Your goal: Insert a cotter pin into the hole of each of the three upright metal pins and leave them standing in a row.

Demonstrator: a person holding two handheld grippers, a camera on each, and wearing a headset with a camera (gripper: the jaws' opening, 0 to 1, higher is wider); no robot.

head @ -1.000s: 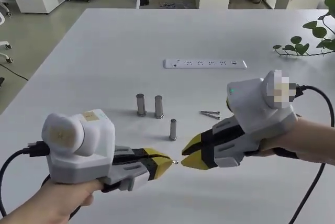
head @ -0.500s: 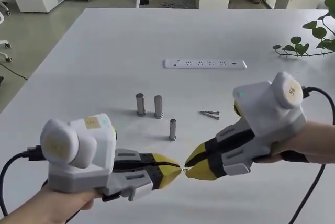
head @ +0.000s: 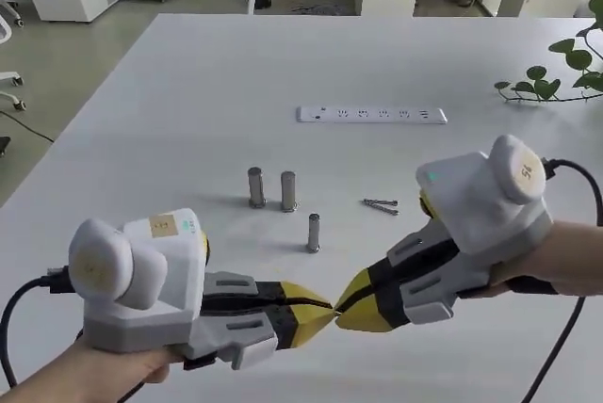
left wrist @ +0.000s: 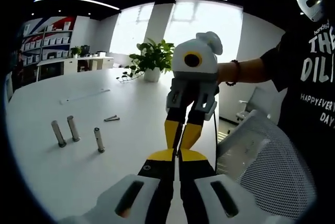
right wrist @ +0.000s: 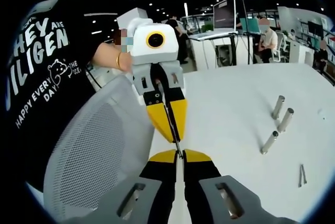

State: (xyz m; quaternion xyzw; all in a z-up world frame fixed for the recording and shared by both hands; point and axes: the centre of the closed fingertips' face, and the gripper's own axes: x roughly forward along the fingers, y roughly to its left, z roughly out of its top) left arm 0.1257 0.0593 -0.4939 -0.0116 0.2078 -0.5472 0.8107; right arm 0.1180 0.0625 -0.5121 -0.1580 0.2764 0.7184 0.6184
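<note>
On the white table, nearer the person than the three grey upright metal pins, the left gripper and right gripper are meeting tip to tip, two loose cotter pins are lying to the right of those uprights, and both sets of jaws are pinching one thin metal cotter pin.

place: open office | evidence: monitors, mesh chair, potted plant

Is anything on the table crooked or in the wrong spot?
Yes. One metal pin stands apart, in front of the other two pins, so they make no row. All three stand upright.
</note>
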